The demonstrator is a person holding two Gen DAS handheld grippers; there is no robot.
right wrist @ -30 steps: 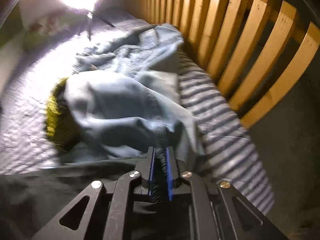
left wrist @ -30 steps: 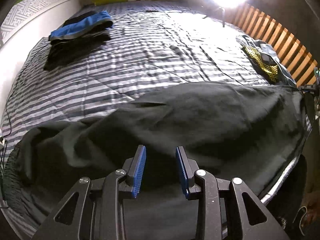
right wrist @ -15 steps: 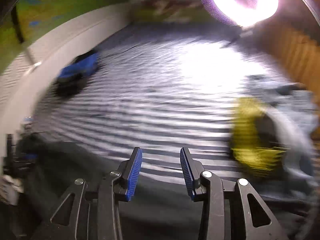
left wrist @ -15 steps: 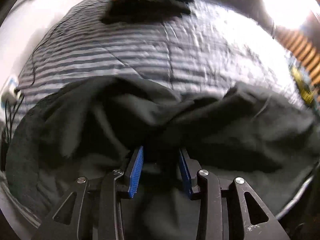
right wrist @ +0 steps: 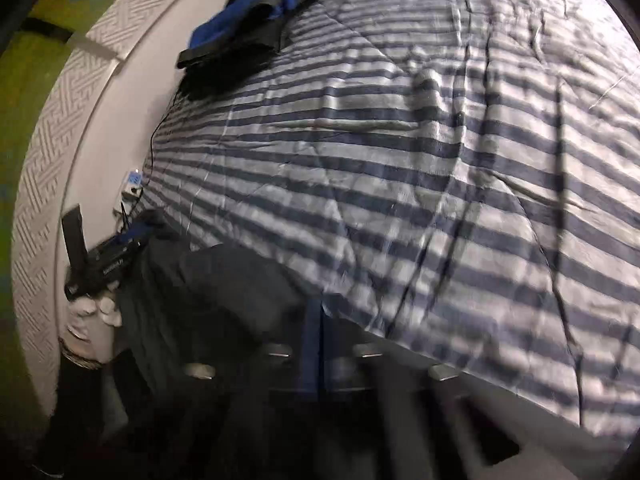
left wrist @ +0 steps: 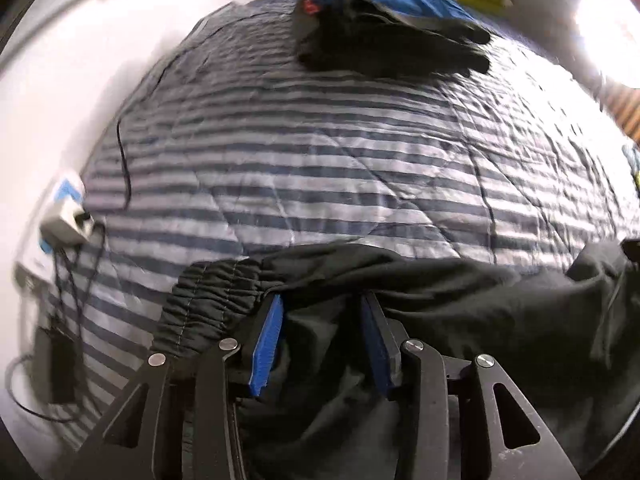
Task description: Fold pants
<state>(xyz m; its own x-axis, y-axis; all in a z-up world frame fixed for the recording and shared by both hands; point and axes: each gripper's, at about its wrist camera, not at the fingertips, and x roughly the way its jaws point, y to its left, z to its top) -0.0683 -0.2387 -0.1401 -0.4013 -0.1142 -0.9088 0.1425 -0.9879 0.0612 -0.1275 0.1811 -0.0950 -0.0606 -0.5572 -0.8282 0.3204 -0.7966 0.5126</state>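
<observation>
The black pants (left wrist: 460, 304) lie bunched across the near edge of the striped bed. Their elastic waistband (left wrist: 200, 296) shows just left of my left gripper (left wrist: 322, 308). That gripper is open, with its blue pads wide apart and black cloth lying between them. In the right wrist view, which is blurred, my right gripper (right wrist: 314, 320) has its pads pressed together at the pants' edge (right wrist: 224, 292). The cloth rises to a peak at the far right (left wrist: 600, 264) of the left wrist view. The left gripper (right wrist: 100, 260) and a gloved hand (right wrist: 88, 320) appear at the left of the right wrist view.
A folded pile of black and blue clothes (left wrist: 392, 36) sits at the far side of the striped quilt (left wrist: 320, 152). A charger and cables (left wrist: 64, 224) hang along the white wall on the left. A bright lamp (left wrist: 608, 20) glares at the top right.
My right gripper let go beside the blue jeans, swung left across the bed and has shut again at the black pants. My left gripper turned left, bringing the waistband into view.
</observation>
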